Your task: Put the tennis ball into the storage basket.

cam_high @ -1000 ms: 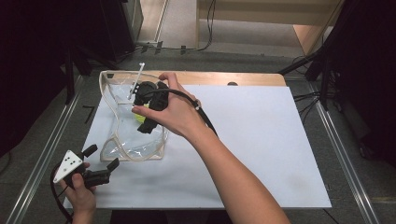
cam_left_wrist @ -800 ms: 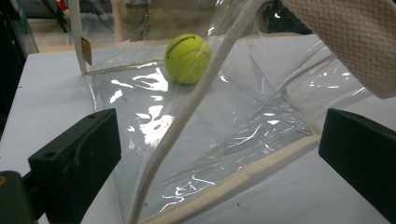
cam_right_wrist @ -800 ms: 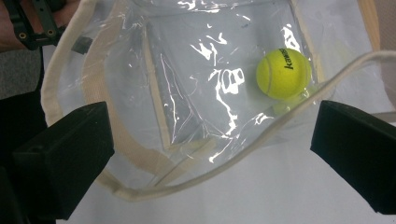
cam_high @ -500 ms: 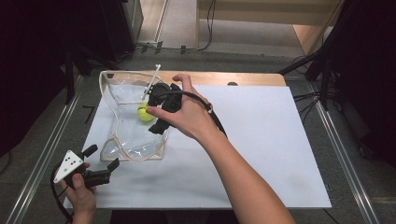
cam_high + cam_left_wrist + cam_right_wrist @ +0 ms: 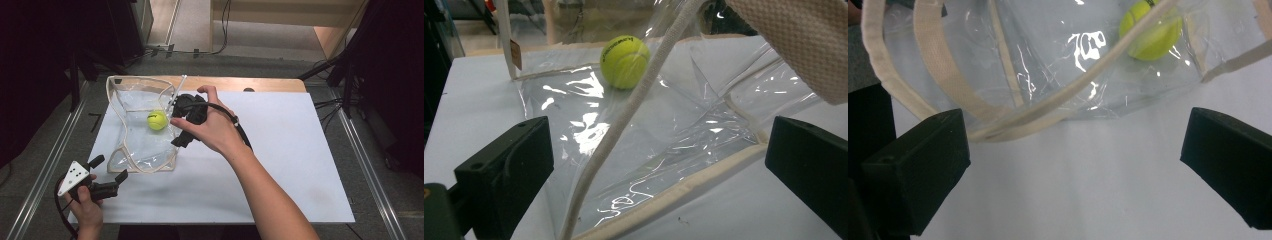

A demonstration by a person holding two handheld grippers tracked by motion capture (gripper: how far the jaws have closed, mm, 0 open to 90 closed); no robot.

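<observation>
Apparently I am at the release step: the tennis ball (image 5: 157,120) lies inside the clear bag (image 5: 131,150) on the white table sheet (image 5: 280,150). My right gripper (image 5: 181,125) sits just beside the bag's right edge, jaws spread wide and empty. My left gripper (image 5: 107,176) hovers near the bag's front corner, also released. Next, I judge, one claw must close on the cream rim (image 5: 1013,120).
</observation>
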